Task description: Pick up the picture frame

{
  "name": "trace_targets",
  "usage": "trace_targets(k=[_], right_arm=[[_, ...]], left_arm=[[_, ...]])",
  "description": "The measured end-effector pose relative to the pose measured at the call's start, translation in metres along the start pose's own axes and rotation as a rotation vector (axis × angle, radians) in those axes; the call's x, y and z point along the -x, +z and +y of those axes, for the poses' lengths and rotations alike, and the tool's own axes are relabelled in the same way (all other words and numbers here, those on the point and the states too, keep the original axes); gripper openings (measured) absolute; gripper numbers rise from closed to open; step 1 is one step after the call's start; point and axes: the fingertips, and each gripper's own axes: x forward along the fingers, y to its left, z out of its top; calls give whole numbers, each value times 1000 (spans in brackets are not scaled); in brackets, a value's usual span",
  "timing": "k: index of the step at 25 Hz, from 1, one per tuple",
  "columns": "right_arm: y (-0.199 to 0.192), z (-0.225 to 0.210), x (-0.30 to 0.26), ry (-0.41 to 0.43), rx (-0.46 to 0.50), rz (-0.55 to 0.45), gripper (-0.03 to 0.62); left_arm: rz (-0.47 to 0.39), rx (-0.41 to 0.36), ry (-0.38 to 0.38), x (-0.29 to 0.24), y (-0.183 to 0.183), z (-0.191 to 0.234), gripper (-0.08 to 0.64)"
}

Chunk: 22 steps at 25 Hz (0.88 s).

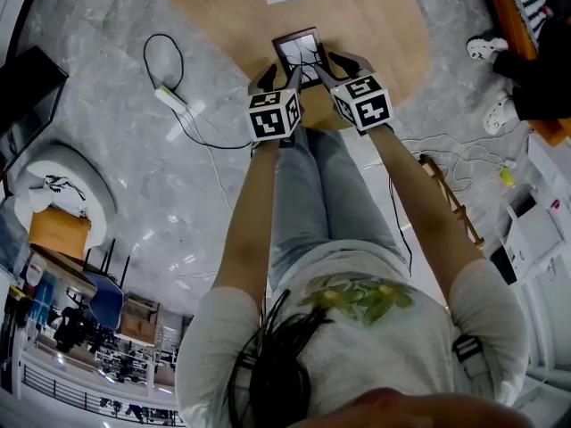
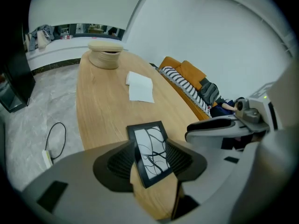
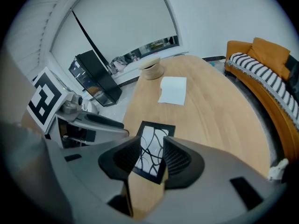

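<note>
A black picture frame (image 1: 299, 52) with a branch-pattern print lies flat on the wooden table (image 1: 384, 16), close to its near edge. In the head view my left gripper (image 1: 278, 74) hangs at the frame's left side and my right gripper (image 1: 337, 68) at its right side, both pointing steeply down. The left gripper (image 2: 152, 158) is open, and the frame (image 2: 149, 148) shows in the gap between its jaws. The right gripper (image 3: 150, 157) is also open, the frame (image 3: 152, 146) lying beyond its jaws. I cannot tell whether either touches the frame.
A white paper sheet (image 2: 140, 87) and a round wooden bowl (image 2: 106, 52) lie farther along the table. An orange sofa with a striped cushion (image 3: 261, 64) stands on the right. A cable and power strip (image 1: 174, 101) lie on the grey floor to the left.
</note>
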Motion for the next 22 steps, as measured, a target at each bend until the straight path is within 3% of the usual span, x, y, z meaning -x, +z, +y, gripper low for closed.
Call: trace_targets(k=[8, 18, 22], right_arm=[[-12, -7, -14, 5, -21, 42, 156], [-31, -19, -34, -4, -30, 120, 156], [-40, -21, -41, -2, -26, 148, 155]], left_arm=[[54, -33, 4, -15, -16, 2, 209], [90, 13, 9, -31, -27, 12, 207], [114, -2, 9, -38, -32, 16, 207]])
